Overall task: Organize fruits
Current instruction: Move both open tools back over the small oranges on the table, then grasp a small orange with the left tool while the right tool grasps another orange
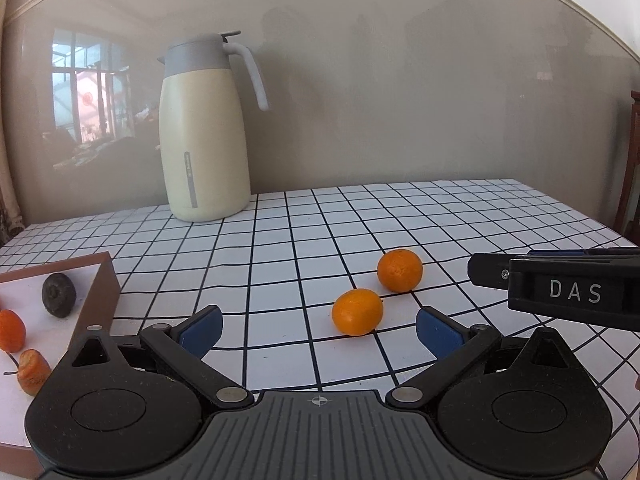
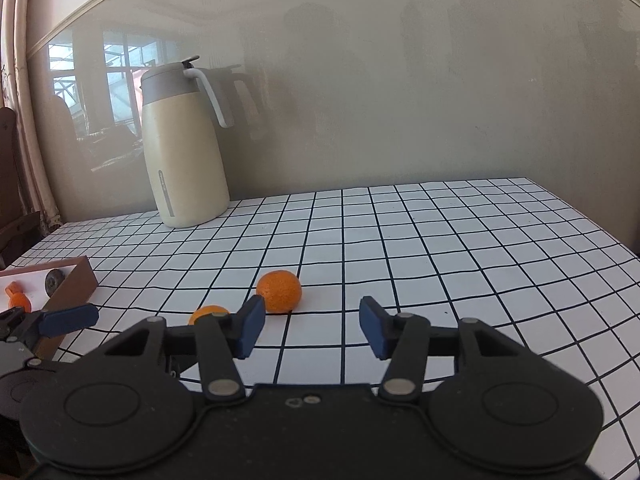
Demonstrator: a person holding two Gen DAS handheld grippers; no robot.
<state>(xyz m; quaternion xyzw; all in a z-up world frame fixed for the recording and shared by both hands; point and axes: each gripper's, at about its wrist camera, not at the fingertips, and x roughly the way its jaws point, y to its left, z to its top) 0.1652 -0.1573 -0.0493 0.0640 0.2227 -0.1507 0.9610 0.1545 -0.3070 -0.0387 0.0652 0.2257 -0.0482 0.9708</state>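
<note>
Two oranges lie on the checked tablecloth: a near orange (image 1: 357, 312) (image 2: 208, 314) and a far orange (image 1: 400, 270) (image 2: 279, 291). A brown box with a white inside (image 1: 100, 292) (image 2: 74, 280) stands at the left and holds a dark round fruit (image 1: 59, 294) (image 2: 54, 281) and small orange fruits (image 1: 11, 330) (image 2: 19, 301). My left gripper (image 1: 318, 330) is open and empty, just short of the near orange. My right gripper (image 2: 311, 326) is open and empty, just right of the far orange. The right gripper also shows from the side in the left wrist view (image 1: 560, 286).
A cream and grey thermos jug (image 1: 202, 132) (image 2: 182, 148) stands at the back left against the glossy wall. The table's right edge (image 2: 624, 236) falls off at the far right. A chair back (image 1: 632, 168) stands beyond that edge.
</note>
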